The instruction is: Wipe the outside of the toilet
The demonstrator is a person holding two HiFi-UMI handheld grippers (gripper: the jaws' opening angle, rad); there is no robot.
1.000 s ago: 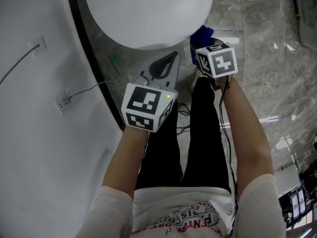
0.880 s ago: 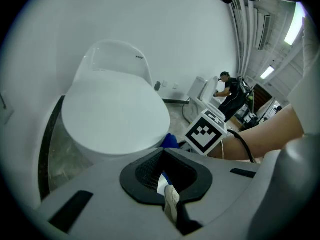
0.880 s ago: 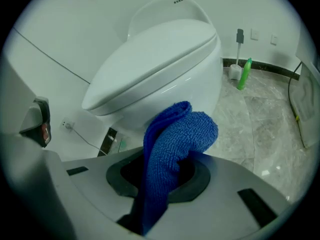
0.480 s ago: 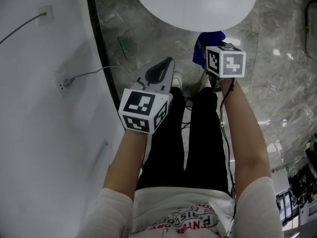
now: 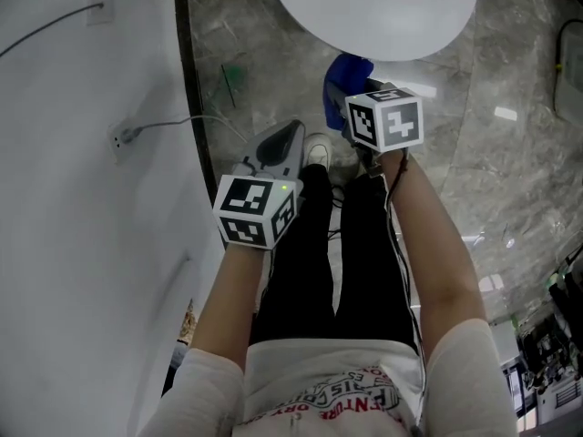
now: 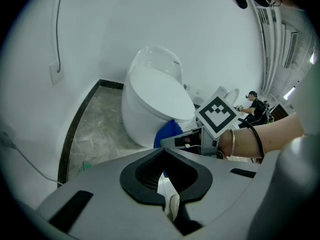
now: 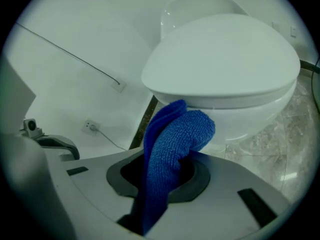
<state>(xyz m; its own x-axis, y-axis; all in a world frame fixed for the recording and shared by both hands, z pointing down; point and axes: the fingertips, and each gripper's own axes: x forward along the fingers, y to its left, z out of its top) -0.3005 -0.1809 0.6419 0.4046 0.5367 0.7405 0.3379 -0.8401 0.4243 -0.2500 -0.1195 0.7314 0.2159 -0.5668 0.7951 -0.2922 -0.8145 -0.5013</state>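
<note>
Beside the white toilet (image 7: pixel 225 59), whose lid is seen shut, a blue microfibre cloth (image 7: pixel 172 139) is clamped in the right tongs (image 7: pixel 161 171), which are closed upon it. Nothing is held by the left tongs (image 6: pixel 164 154); its jaws are pressed together above the marble floor (image 5: pixel 510 153).

The toilet (image 5: pixel 373 12) is running off the head view's top edge, with only its rounded front showing. The blue cloth (image 5: pixel 344 66) is lying mostly hidden behind the right gripper (image 5: pixel 357 98) and its marker cube (image 5: pixel 384 119). In the right gripper view, the cloth is covering the gap between the jaws.
</note>
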